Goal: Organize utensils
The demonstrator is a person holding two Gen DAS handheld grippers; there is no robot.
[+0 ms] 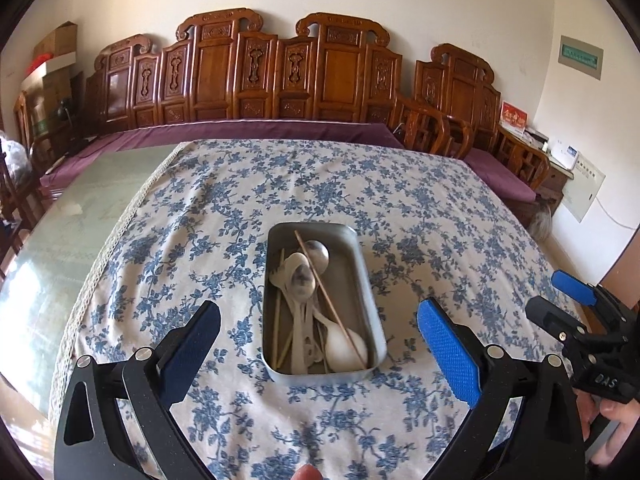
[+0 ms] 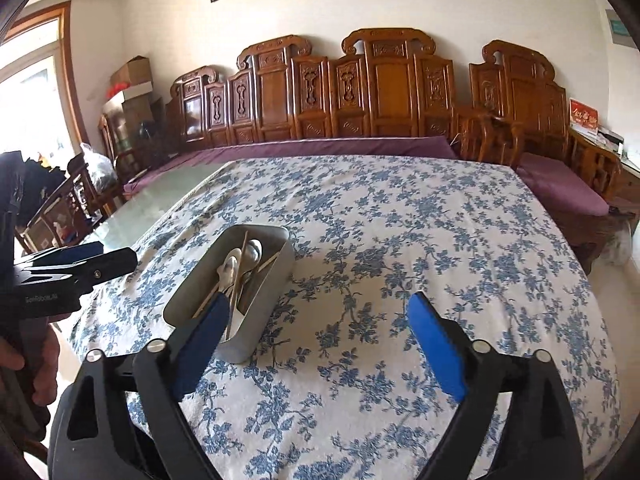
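Lying lengthwise between the empty, wide-open left gripper [image 1: 319,344], the grey metal rectangular tin [image 1: 352,248] of spoons and chopsticks sits left of the empty, wide-open right gripper [image 2: 316,332].

We count one metal tin [image 1: 362,280] on one floral tablecloth [image 1: 440,216], at least three spoons [image 1: 316,254] and several chopsticks [image 1: 320,280] inside it, and two grippers [image 1: 320,328].

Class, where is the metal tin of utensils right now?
The tin sits on the floral tablecloth, centred between the left gripper fingers; left of centre in the right view.
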